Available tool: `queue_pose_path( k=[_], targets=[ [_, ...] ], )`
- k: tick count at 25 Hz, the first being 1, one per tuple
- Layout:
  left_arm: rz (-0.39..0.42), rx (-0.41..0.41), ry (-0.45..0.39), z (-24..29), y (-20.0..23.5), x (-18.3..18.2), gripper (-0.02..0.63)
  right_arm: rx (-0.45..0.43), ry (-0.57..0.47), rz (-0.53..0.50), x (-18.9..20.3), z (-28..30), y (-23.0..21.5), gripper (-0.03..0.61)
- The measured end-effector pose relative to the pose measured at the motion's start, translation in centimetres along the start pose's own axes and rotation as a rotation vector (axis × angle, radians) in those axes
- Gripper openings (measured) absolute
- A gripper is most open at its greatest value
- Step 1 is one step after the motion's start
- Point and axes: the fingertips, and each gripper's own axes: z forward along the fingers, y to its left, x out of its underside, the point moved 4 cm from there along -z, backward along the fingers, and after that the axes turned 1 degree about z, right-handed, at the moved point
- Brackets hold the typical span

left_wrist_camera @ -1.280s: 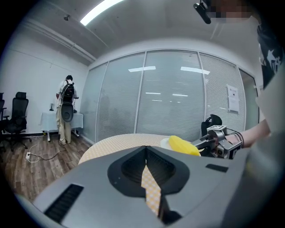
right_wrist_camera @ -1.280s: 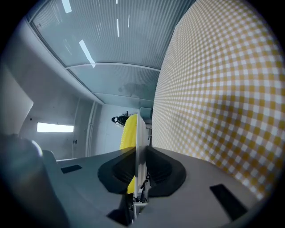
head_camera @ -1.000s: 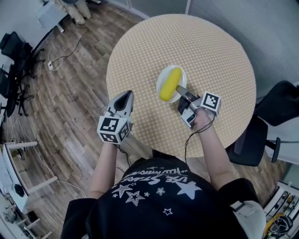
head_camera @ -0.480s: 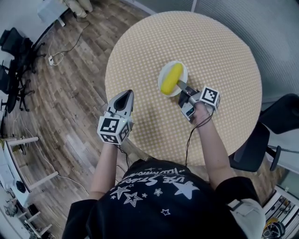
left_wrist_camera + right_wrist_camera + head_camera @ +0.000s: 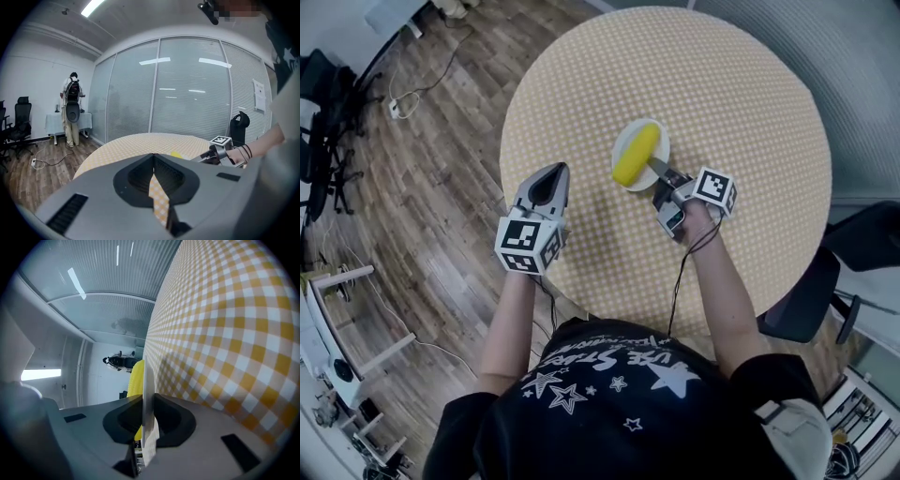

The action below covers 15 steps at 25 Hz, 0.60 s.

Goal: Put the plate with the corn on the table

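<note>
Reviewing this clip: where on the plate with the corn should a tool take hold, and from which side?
Take the plate by its thin near rim, pinched edge-on from the person's side, as the right tool does. The corn lies along the middle, so only the flat lip is free to grip.

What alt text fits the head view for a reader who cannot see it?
From above, a person's right gripper clamps the rim of a white plate carrying a corn cob over a round yellow-checked table. The left gripper is shut, empty, near the table's left edge.
</note>
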Motion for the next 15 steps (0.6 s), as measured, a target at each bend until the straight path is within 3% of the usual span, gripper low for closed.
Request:
queue_pose_path(
  k=[7,15],
  targets=[
    [-0.021,-0.001,0.027,0.5,-0.5,1.2,0.008,0.058,-0.011,0.026,0.0,0.0,-1.3,0.054],
    [-0.035,-0.007,0.035,0.1,-0.2,1.9,0.008,0.126,-0.046,-0.021,-0.2,0.6,-1.2,0.052]
  ],
)
